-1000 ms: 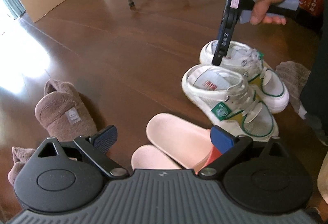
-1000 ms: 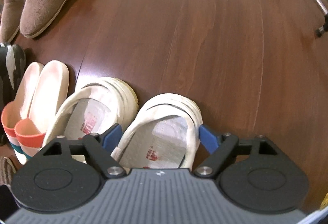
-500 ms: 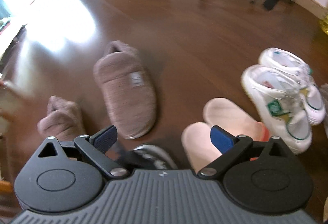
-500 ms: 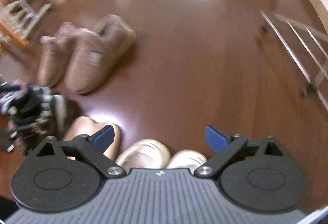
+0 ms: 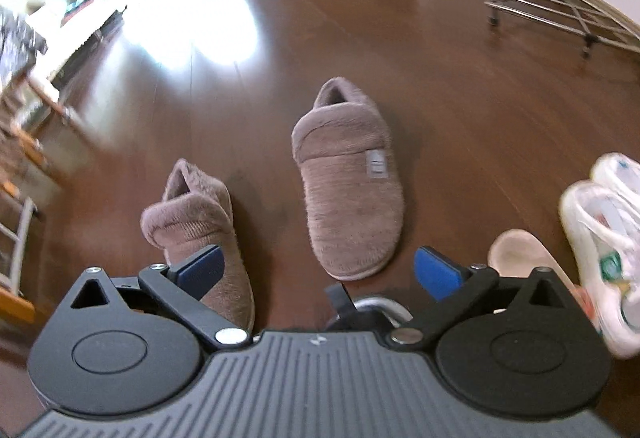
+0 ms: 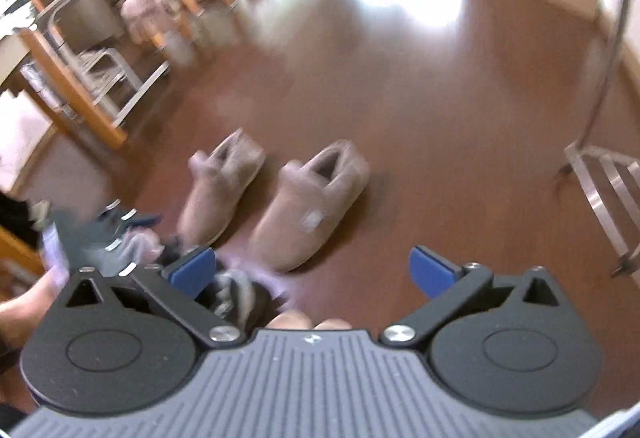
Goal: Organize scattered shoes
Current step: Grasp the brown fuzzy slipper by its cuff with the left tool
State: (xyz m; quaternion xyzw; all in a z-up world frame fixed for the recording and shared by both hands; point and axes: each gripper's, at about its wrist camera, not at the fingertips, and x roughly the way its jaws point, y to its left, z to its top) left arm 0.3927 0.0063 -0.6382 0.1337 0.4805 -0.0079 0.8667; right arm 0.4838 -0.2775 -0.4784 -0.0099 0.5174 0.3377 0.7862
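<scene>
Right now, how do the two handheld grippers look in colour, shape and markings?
They look alike. The left gripper and the right gripper each have a ribbed grey body with a small light mark at its front edge, two round black housings, angular black linkage arms with silver pivot screws, and flat blue finger pads. No cable or sleeve is clearly visible.

the right gripper has just been opening its blue jaws wide, with nothing between them. two fuzzy brown slippers sit side by side on the brown floor ahead.
</scene>
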